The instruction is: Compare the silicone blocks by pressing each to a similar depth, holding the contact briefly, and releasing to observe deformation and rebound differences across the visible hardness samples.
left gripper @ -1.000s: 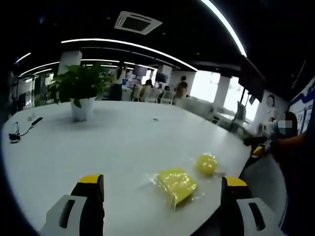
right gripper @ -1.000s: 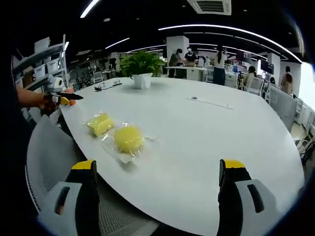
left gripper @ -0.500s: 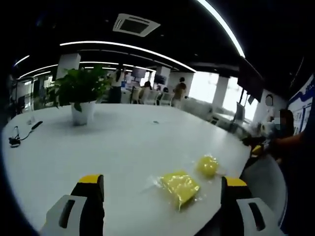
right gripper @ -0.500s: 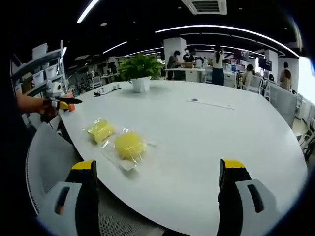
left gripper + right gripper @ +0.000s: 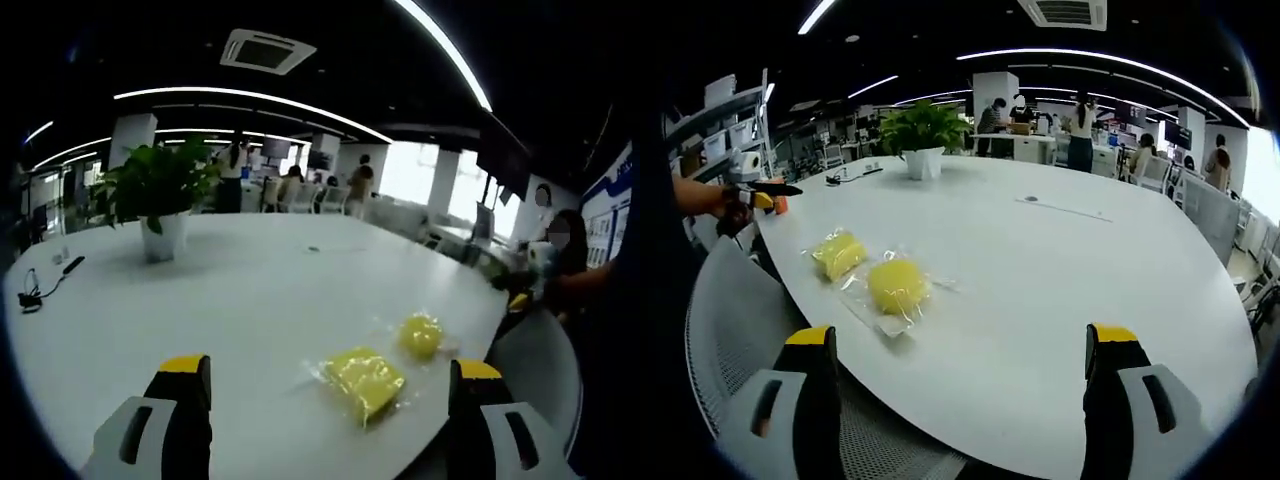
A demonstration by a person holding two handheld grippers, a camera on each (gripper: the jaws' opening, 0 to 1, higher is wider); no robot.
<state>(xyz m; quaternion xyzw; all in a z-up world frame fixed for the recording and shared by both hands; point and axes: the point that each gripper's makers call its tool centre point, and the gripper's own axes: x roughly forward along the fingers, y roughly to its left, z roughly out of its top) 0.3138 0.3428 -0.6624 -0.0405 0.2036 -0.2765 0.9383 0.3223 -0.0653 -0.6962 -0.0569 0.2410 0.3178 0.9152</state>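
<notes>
- Landmark: the white table (image 5: 250, 290) (image 5: 1060, 270), broad and round-edged, carrying everything named here.
- In the left gripper view the left claw (image 5: 325, 400) is released, its two yellow-tipped jaws standing wide apart with nothing between them, held above the table's near edge.
- The square silicone block (image 5: 365, 375), yellow and sealed in a clear bag, lies flat on the table near that edge, ahead of the left claw and between the lines of its jaws.
- The round silicone block (image 5: 420, 335), also yellow and bagged, lies just beyond the square one, close to the table's rim.
- In the right gripper view the right claw (image 5: 960, 370) is likewise released, jaws far apart and gripping nothing, poised over the table's edge.
- There the round silicone block (image 5: 897, 285) sits nearer the claw, the square silicone block (image 5: 838, 254) just beside it toward the rim; their bags look to touch or overlap.
- A potted plant (image 5: 160, 195) (image 5: 925, 135) stands well apart from the blocks, farther in on the table.
- A mesh chair back (image 5: 725, 340) is just outside the table's rim by the blocks.
- A cable (image 5: 45, 285) lies on the table near the plant.
</notes>
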